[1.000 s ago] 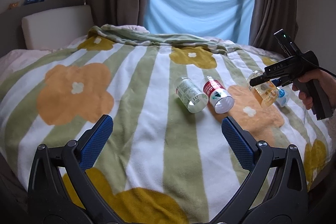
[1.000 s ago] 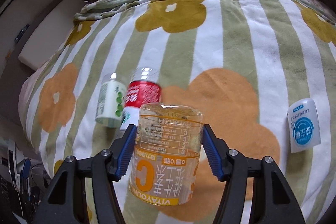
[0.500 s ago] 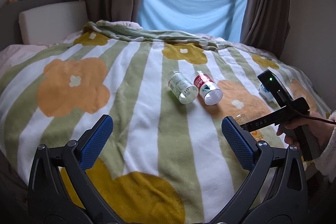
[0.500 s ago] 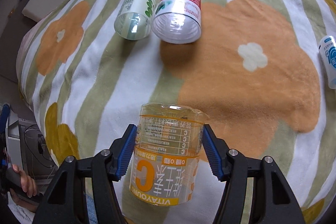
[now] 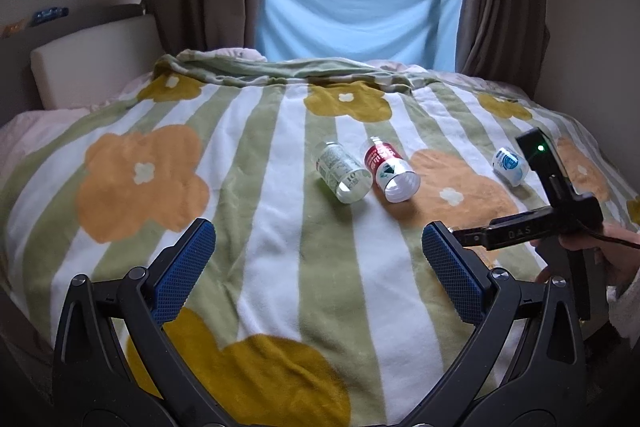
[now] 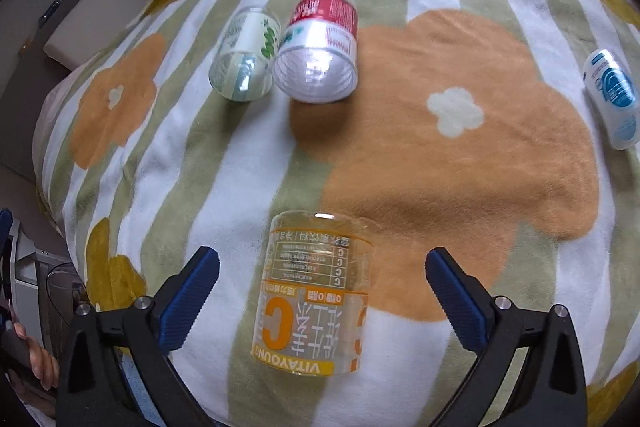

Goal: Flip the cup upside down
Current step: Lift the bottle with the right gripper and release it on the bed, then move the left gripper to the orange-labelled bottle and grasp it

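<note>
Released since a moment ago, right tongs (image 6: 322, 289) now spread wide around the orange-labelled cup (image 6: 314, 297) standing inverted on the flowered bed blanket (image 6: 460, 163), left tongs (image 5: 318, 253) spread, holding nothing, red-labelled cup (image 5: 390, 169) lying beyond.

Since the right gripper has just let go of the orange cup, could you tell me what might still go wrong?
1. The orange cup stands inverted on the soft blanket, so it may tip.
2. The right gripper is open with the fingers either side of the cup; pulling back crookedly could knock it.
3. The red cup and green cup lie on their sides and might roll.
</note>
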Demonstrator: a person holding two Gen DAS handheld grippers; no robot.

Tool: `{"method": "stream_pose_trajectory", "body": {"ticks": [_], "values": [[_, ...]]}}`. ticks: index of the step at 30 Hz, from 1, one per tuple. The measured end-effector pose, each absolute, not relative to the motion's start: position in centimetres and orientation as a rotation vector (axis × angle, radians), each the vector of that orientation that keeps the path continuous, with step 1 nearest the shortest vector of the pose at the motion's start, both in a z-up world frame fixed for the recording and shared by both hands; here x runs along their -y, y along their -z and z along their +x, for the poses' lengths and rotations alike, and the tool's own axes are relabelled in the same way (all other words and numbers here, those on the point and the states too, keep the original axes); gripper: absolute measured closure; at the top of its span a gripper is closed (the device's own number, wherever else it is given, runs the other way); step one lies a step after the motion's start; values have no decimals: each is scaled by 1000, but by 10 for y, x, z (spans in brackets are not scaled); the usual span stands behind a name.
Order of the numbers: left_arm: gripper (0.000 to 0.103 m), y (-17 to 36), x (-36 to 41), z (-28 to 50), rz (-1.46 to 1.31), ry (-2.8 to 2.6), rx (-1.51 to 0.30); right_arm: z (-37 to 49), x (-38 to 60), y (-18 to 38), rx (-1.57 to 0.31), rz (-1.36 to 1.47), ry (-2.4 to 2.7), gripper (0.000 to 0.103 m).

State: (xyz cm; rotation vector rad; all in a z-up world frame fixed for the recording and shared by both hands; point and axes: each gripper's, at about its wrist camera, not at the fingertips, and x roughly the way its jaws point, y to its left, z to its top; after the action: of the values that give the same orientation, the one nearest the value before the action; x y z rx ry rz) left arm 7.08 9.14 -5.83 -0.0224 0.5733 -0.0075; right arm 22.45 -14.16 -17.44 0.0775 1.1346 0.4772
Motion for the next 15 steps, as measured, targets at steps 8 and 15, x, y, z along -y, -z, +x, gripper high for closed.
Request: {"method": "stream_pose_trajectory", "body": {"ticks": [8, 15], "values": [[0, 12, -47, 138, -100, 151, -694, 185, 194, 130, -900, -96, -397, 0], [0, 35, 26, 202, -8, 122, -990, 161, 243, 126, -801, -63, -385, 0]]}}
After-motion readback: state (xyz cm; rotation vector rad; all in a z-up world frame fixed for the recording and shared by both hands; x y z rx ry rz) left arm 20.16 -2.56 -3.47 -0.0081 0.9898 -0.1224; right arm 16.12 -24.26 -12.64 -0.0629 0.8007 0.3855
